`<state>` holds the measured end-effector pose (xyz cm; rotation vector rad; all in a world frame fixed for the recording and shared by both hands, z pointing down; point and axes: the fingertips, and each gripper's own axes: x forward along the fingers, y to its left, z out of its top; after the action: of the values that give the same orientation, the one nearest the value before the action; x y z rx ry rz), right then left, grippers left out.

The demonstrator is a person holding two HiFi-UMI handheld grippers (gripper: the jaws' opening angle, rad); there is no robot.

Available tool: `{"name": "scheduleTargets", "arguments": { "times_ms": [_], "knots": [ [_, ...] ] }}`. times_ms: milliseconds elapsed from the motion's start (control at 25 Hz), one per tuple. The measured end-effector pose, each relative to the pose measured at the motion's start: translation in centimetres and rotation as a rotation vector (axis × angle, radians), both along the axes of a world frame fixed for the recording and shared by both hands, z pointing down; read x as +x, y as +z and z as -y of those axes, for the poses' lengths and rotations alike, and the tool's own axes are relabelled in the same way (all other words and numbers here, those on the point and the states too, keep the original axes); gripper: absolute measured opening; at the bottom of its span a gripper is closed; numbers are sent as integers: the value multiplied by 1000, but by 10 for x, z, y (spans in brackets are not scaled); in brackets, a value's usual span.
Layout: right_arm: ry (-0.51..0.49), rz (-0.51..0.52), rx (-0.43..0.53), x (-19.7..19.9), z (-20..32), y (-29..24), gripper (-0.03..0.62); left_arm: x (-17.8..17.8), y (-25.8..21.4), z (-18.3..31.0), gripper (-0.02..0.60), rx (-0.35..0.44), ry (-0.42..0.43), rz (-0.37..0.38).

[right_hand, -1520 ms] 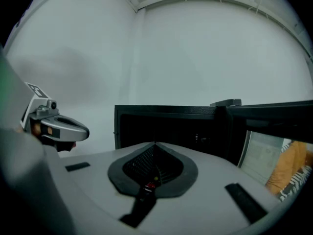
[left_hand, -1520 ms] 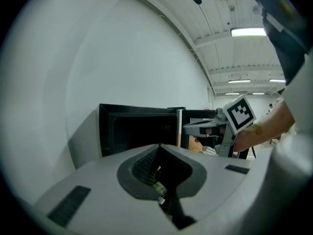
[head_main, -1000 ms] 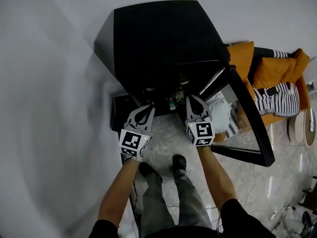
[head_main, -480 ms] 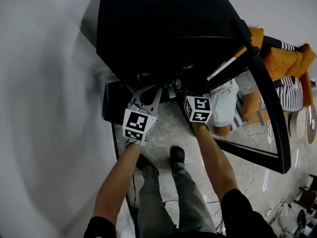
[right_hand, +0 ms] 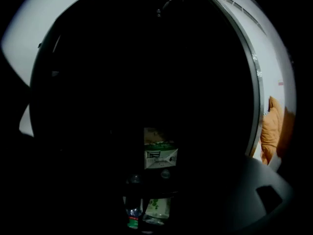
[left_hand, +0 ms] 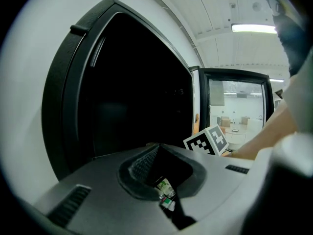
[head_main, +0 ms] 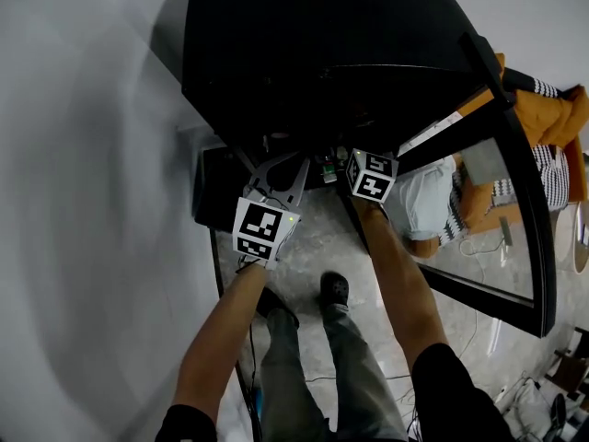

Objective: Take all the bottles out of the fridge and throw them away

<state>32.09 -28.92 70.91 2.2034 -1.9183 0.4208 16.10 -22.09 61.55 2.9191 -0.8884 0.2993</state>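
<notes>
Bottle (right_hand: 132, 213) clearest from right hand-held gripper (head_main: 364, 166), jaws just opening, empty, left hand-held gripper (left_hand: 159, 148) closed

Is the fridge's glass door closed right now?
No: in the head view the glass door stands swung out to the right, well clear of the dark opening of the fridge.

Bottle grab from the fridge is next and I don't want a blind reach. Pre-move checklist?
1. Fridge door open: ok.
2. Right gripper jaws apart, just been opening, nothing between them: ok.
3. Bottle in sight, below and left of the carton: ok.
4. Clear path to the bottle: cannot tell, interior too dark.
5. Left gripper shut, empty: ok.
</notes>
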Motion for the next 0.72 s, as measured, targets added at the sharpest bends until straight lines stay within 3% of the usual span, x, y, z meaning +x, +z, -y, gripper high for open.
{"name": "scheduleTargets", "arguments": {
  "times_ms": [200, 400, 480, 720],
  "knots": [
    [-40, -41, -41, -3, 14, 10, 333, -2, 9, 7, 3, -9, -6, 0],
    [-32, -20, -49, -2, 15, 9, 328, -3, 9, 9, 3, -11, -10, 3],
    [-39, -30, -55, -1, 11, 9, 253, -3, 7, 11, 3, -9, -15, -1],
    [-96, -85, -36, -14, -6, 1, 249, -5, 7, 7, 3, -14, -30, -6]
  ]
}}
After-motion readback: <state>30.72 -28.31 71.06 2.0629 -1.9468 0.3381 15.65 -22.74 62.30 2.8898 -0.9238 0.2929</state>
